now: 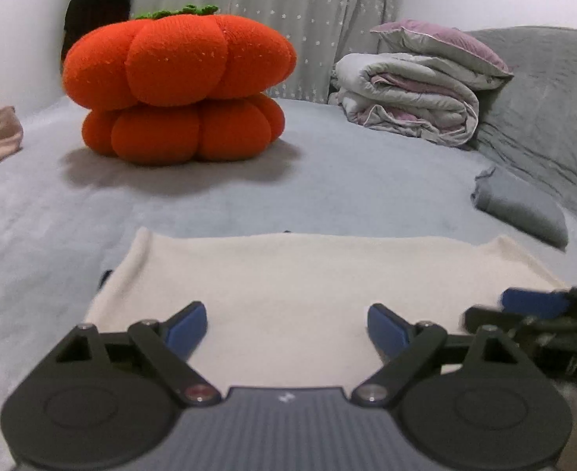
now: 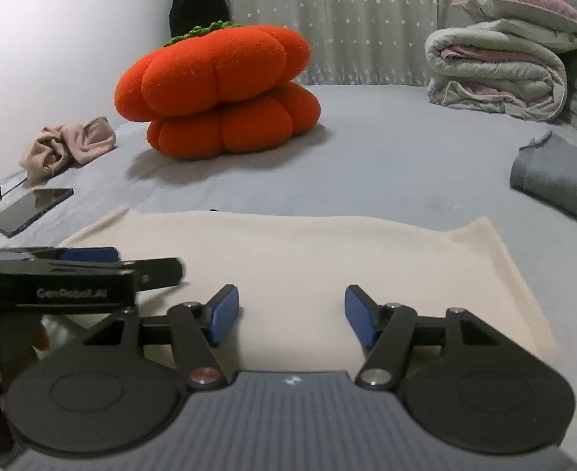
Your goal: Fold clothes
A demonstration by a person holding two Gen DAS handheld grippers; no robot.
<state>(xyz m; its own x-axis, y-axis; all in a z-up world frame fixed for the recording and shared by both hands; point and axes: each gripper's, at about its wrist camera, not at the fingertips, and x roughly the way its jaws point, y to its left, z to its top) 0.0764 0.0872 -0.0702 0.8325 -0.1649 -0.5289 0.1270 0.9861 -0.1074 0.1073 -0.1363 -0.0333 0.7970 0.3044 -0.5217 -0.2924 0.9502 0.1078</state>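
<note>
**Both grippers open over folded cream garment**

The left gripper [image 1: 286, 327] and right gripper [image 2: 290, 314] hover with fingers spread wide, holding nothing. Beneath them a cream garment [image 1: 288, 274] lies flat on the bed [image 1: 327, 196]. Beyond sits an orange pumpkin cushion [image 1: 178, 86].

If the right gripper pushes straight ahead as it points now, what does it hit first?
Most likely the cream cloth: the right gripper is open, angled down over it, nothing between the jaws. The orange pumpkin cushion lies well beyond.

The left gripper [image 2: 88, 265] bears white lettering reading "GenRobot.AI".
</note>
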